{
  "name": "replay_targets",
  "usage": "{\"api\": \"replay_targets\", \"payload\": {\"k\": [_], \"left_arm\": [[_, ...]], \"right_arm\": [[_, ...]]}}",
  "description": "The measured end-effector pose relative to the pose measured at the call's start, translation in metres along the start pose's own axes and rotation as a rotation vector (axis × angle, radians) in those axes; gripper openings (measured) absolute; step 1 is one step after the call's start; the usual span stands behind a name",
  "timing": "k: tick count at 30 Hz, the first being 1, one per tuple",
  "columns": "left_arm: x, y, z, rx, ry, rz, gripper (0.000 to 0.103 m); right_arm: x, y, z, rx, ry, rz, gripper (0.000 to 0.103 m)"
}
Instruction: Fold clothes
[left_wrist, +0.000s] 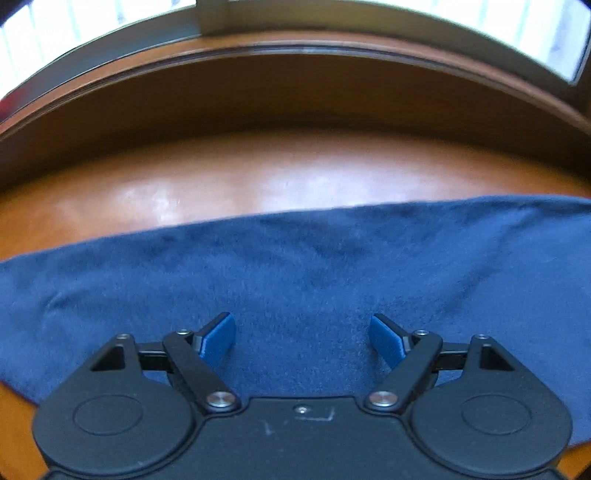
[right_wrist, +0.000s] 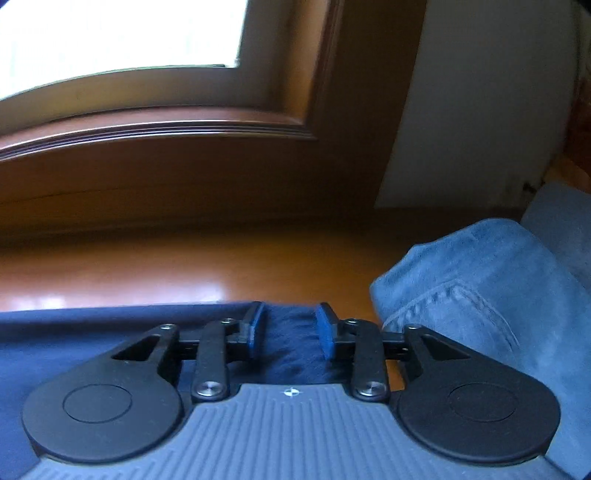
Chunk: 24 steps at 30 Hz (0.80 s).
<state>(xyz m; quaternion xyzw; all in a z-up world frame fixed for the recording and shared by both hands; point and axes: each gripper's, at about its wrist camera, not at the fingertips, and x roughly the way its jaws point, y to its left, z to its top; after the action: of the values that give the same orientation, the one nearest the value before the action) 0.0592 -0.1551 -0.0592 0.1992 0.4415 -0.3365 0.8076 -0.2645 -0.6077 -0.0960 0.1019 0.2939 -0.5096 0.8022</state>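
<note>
Left gripper (left_wrist: 302, 338) spread wide above navy fleece cloth (left_wrist: 295, 266) on glossy brown wooden table (left_wrist: 221, 184). Right gripper (right_wrist: 290, 330) partly spread, cloth edge between its jaws, unpinched; grey-blue denim garment (right_wrist: 480, 295) beside the cloth.

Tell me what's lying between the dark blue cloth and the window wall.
Only bare, glossy wooden tabletop separates the dark blue cloth from the window wall; the left wrist view shows it.
</note>
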Motion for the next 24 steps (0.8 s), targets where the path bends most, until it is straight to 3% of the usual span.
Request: {"api": "replay_targets", "payload": {"k": [3, 6, 10, 13, 16, 19, 21, 24], "left_arm": [[0.001, -0.009, 0.003, -0.03, 0.01, 0.04, 0.079], [-0.008, -0.01, 0.004, -0.048, 0.001, 0.038, 0.079], [-0.004, -0.013, 0.0, -0.036, 0.02, 0.062, 0.079], [0.005, -0.009, -0.003, -0.047, 0.031, 0.04, 0.083], [0.0, -0.002, -0.003, -0.026, 0.018, 0.024, 0.081], [-0.016, 0.01, -0.008, -0.004, -0.019, 0.004, 0.081], [-0.029, 0.027, -0.018, 0.009, -0.042, -0.01, 0.082], [-0.045, 0.062, -0.04, 0.028, -0.06, -0.015, 0.082]], "right_arm": [[-0.001, -0.01, 0.008, 0.026, 0.022, 0.038, 0.038], [-0.044, -0.017, 0.009, 0.09, 0.017, 0.049, 0.038], [-0.109, -0.009, -0.026, 0.139, 0.016, 0.111, 0.046], [-0.112, 0.002, -0.059, 0.087, 0.089, 0.123, 0.047], [-0.122, 0.021, -0.059, 0.03, 0.085, 0.057, 0.046], [-0.163, 0.046, -0.048, 0.0, 0.008, 0.052, 0.051], [-0.196, 0.07, -0.042, 0.004, -0.029, 0.071, 0.056], [-0.243, 0.118, -0.044, 0.031, -0.047, 0.179, 0.057]]}}
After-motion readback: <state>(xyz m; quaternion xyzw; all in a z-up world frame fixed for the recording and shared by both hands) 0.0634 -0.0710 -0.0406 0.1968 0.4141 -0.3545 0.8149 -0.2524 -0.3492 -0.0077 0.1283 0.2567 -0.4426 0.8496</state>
